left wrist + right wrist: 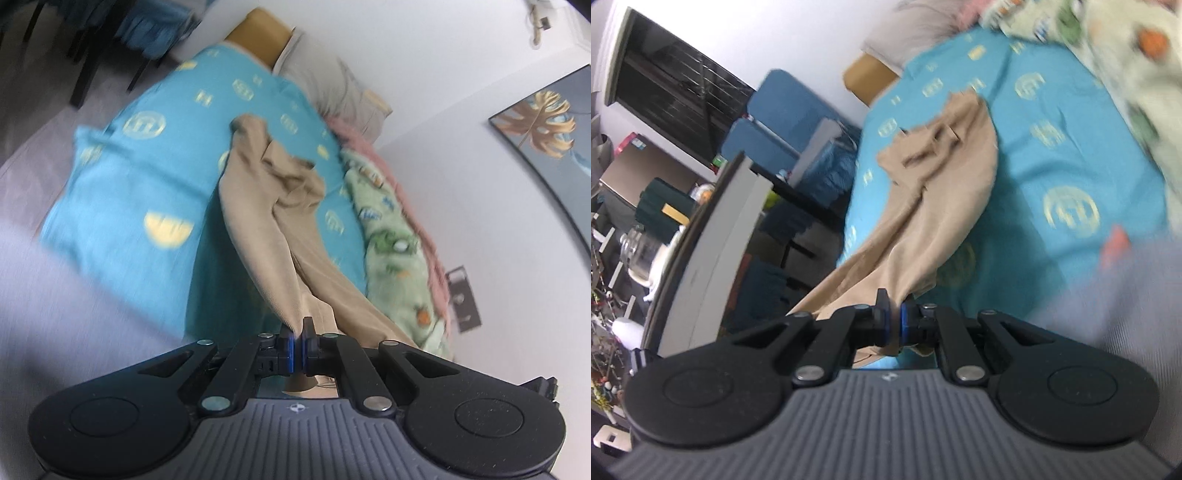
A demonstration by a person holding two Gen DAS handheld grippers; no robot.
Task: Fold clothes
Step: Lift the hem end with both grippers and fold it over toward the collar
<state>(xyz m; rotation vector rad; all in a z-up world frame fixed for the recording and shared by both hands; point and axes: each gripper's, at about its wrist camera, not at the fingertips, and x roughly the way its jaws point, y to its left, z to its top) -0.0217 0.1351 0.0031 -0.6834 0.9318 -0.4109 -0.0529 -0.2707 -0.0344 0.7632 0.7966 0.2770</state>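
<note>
A beige garment (266, 192) stretches from the turquoise bedspread (140, 177) up into my left gripper (297, 334), which is shut on one end of it. In the right wrist view the same beige garment (942, 192) hangs lifted over the turquoise bedspread (1052, 155), and my right gripper (894, 317) is shut on another end. The far end of the cloth lies crumpled on the bed. Both views are motion-blurred.
A green patterned blanket (391, 236) and a pink cloth (369, 147) lie along the wall side of the bed, with a grey pillow (325, 81) at its head. Blue chairs (775, 122), a white table edge (713, 236) and cluttered shelves stand off the bed's other side.
</note>
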